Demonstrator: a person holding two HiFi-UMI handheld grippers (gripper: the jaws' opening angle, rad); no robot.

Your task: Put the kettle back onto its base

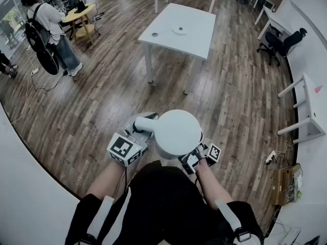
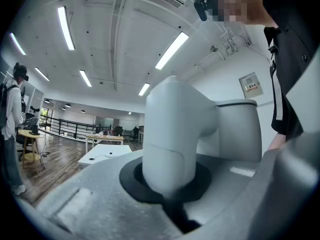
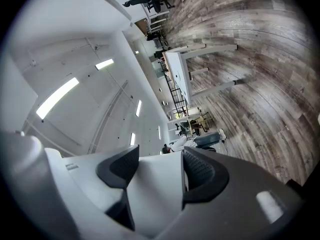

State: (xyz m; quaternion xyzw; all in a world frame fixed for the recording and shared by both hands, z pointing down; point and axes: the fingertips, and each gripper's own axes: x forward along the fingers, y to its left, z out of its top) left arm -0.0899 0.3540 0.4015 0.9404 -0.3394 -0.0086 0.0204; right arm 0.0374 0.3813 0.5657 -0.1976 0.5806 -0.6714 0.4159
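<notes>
A white kettle (image 1: 176, 131) is held in the air close in front of the person's body, above the wooden floor. My left gripper (image 1: 134, 139) is shut on the kettle's handle (image 2: 170, 134), and the black pads clamp its lower end. The kettle's body (image 2: 235, 129) rises just behind the handle. My right gripper (image 1: 198, 157) sits low at the kettle's near right side. In the right gripper view a white kettle surface (image 3: 155, 184) fills the gap between its wide-set pads (image 3: 200, 176). The round white base (image 1: 180, 30) lies on a white table (image 1: 199, 40) far ahead.
A cord runs left from the base to a small dark spot (image 1: 154, 33) on the table. A person with a backpack (image 1: 48, 27) stands at the far left by a round wooden table (image 1: 79, 15). Desks and an office chair (image 1: 278, 44) line the right wall.
</notes>
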